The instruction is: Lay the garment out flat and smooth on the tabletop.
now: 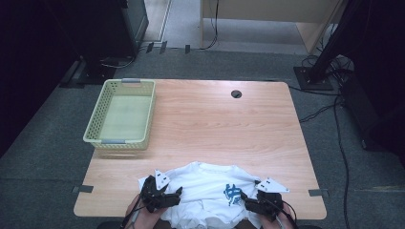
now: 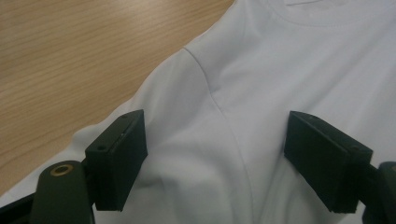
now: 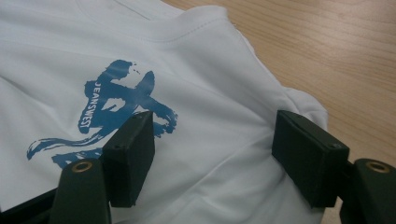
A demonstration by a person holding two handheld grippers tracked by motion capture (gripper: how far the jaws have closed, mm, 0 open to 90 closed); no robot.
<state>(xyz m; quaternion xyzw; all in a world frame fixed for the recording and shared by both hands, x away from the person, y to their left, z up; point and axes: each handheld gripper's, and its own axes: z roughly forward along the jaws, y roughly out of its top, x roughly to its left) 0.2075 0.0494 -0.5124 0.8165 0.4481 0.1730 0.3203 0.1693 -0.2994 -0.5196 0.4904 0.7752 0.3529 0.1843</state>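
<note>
A white T-shirt [image 1: 203, 179] with a blue print [image 1: 232, 193] lies crumpled at the near edge of the wooden table [image 1: 224, 124]. My left gripper [image 1: 173, 194] stands open over the shirt's left side. In the left gripper view its jaws [image 2: 215, 158] straddle a sleeve seam of the white cloth [image 2: 289, 60] without pinching it. My right gripper [image 1: 249, 202] stands open at the shirt's right side. In the right gripper view its jaws [image 3: 212, 158] are spread over the cloth [image 3: 210, 79] beside the blue print [image 3: 116, 105], near the shirt's edge.
A pale green slotted basket [image 1: 119, 141] stands at the table's back left. A dark cable hole [image 1: 236, 94] sits near the far edge. Bare wood lies between the basket and the shirt. Cables and a stand base [image 1: 313, 76] lie on the carpet to the right.
</note>
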